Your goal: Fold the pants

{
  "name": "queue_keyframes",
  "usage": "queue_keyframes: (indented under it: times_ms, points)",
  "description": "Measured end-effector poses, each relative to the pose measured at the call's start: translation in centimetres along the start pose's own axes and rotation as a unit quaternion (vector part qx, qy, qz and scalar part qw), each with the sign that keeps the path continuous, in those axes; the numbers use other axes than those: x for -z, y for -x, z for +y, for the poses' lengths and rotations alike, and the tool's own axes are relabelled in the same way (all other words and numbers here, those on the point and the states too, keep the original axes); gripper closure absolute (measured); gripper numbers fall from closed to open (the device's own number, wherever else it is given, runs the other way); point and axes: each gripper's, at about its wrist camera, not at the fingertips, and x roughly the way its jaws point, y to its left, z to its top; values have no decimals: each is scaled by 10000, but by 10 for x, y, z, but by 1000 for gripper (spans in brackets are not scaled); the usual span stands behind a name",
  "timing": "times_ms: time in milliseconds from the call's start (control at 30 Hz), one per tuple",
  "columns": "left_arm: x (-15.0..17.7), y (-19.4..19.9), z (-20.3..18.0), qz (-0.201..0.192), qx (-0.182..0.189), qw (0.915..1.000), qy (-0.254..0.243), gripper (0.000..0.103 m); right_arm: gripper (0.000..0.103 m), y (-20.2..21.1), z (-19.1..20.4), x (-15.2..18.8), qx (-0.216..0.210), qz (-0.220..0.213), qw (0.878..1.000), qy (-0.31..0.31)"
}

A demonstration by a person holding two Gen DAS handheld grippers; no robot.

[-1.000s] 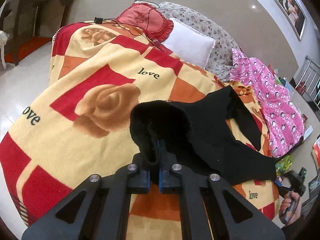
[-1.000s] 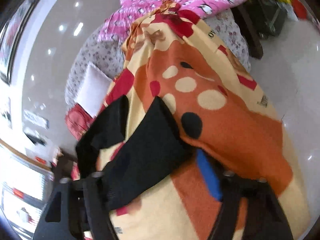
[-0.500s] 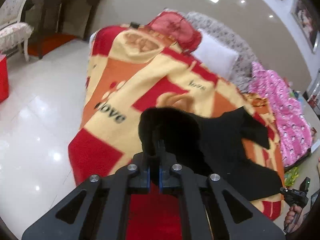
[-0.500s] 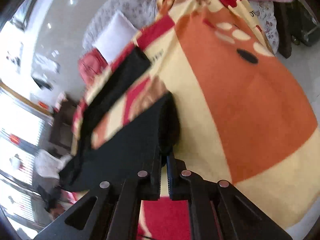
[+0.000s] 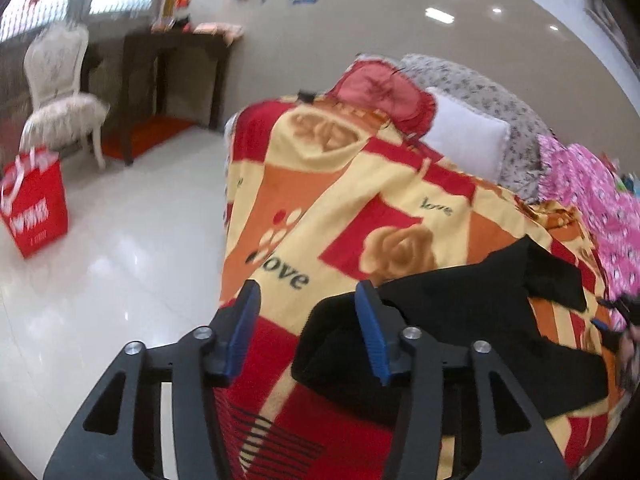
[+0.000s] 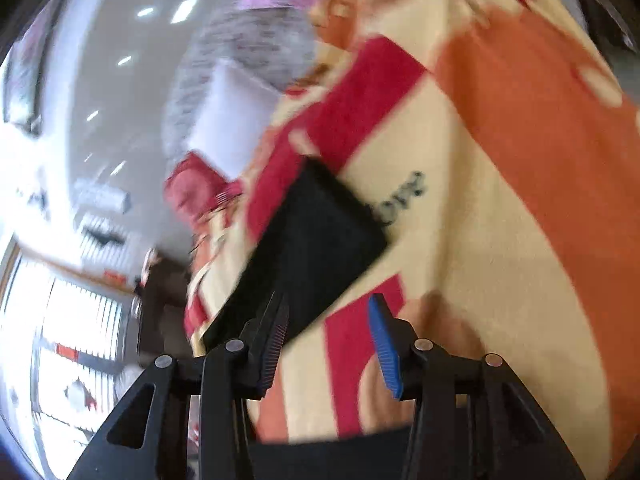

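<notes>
Black pants (image 5: 472, 320) are lying on a bed, spread over a red, yellow and orange blanket (image 5: 360, 208) printed with roses and the word "love"; all places below are given relative to this blanket. In the left wrist view the garment is occupying the blanket's near right part, with a rounded folded edge toward the camera and a pointed flap lifting at its far side.

The left gripper (image 5: 308, 312) is hovering over the blanket's near edge. Its jaws are opening, standing about half apart, and nothing is gripped: bare blanket is showing in the gap, while the right blue pad is sitting against or just in front of the rounded edge of the pants; which of the two cannot be told.

The right gripper (image 6: 328, 332) is seen in a motion-blurred frame. Its jaws are also opening, about half apart, with only blanket between them. The pants (image 6: 312, 256) are appearing here as a dark slab just beyond the left finger, apparently not clamped.

At the blanket's head end are lying a red ruffled cushion (image 5: 384, 92), a white pillow (image 5: 468, 140) and a grey floral cover (image 5: 480, 88). A pink patterned cloth (image 5: 600, 196) is lying along the blanket's right side. On the tiled floor left of the blanket are standing a white chair (image 5: 60, 96), a dark console table (image 5: 176, 68) and a red shopping bag (image 5: 34, 204).
</notes>
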Motion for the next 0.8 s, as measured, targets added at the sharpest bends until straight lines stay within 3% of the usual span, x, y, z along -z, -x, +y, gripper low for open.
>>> queue_keyframes:
  times_ms: [100, 367, 500, 600, 700, 800]
  points:
    - [5, 9, -14, -101, 362, 9985, -395, 41, 60, -25, -9, -7, 91, 127, 9995, -284]
    - [19, 13, -49, 7, 881, 9917, -933, 40, 63, -43, -9, -11, -271, -389, 9979, -451]
    - [23, 19, -65, -23, 1061, 9855, -1323, 36, 100, -41, -21, -14, -101, -460, 9971, -604]
    - [27, 22, -73, -7, 1127, 9815, -1547, 29, 102, -42, -25, -15, -133, -485, 9973, -537]
    - [35, 20, -85, 175, 1307, 9721, -1938, 24, 102, -44, -26, -18, -150, -454, 9975, -513]
    - [44, 14, -113, 303, 1349, 9549, -2626, 24, 102, -46, -26, -21, -116, -373, 9981, -482]
